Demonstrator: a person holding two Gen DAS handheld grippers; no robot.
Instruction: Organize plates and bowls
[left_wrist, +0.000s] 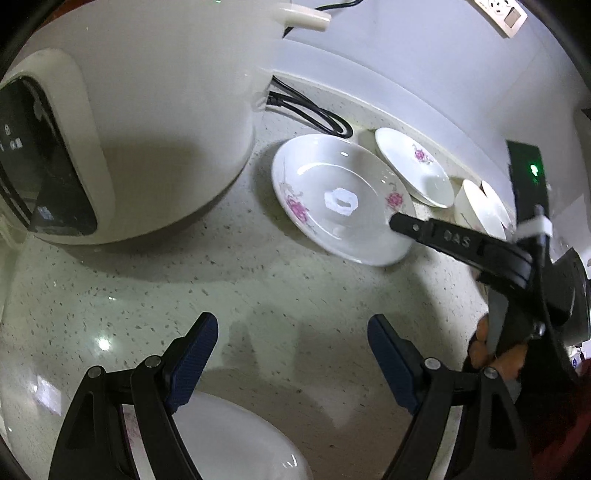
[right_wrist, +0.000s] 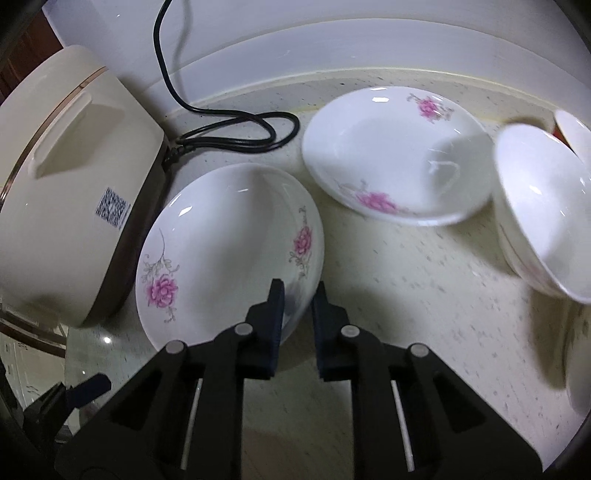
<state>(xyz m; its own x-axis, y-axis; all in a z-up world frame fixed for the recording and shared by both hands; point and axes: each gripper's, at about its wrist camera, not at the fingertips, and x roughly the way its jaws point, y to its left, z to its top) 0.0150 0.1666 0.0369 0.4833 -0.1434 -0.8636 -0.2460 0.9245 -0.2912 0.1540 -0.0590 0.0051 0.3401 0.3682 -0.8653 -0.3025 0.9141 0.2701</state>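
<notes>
Right gripper (right_wrist: 298, 295), pitched steeply down, is clamped on the near rim of the plate (right_wrist: 225, 240) lying flat just right of the rice cooker (right_wrist: 66, 184); one finger sits inside the rim, one outside. Left gripper (left_wrist: 291, 354) hangs wide open and empty over bare counter (left_wrist: 258, 280), farther from the cooker than the plate. A second plate (right_wrist: 391, 155) and a bowl (right_wrist: 543, 206) lie beyond, well right of the cooker.

Speckled stone countertop (left_wrist: 258, 302) meets a white wall (left_wrist: 424, 55).
</notes>
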